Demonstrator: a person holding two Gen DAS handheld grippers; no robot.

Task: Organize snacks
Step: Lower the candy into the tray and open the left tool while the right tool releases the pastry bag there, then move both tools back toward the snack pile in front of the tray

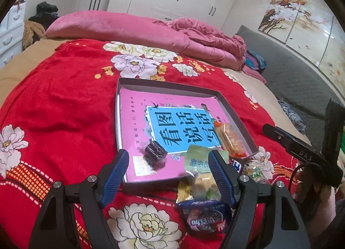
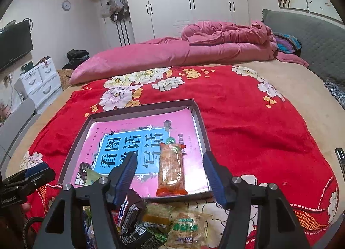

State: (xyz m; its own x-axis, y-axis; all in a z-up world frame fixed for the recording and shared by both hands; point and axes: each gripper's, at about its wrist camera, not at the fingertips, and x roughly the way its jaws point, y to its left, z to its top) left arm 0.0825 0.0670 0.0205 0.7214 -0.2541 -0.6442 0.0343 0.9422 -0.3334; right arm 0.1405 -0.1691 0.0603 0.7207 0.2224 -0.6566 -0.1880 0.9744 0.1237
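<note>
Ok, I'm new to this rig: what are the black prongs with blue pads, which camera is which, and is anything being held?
Those prongs are two hand-held grippers; a person carries one in each hand. Each picture comes from a fisheye camera on one gripper, looking forward along its fingers. The left gripper and right gripper are both open and hold nothing. On the red blanket lies a shallow box lined with a pink book. Inside it are an orange snack pack, a dark wrapped sweet and a green packet at the near edge. More snacks are piled in front of the box.
</note>
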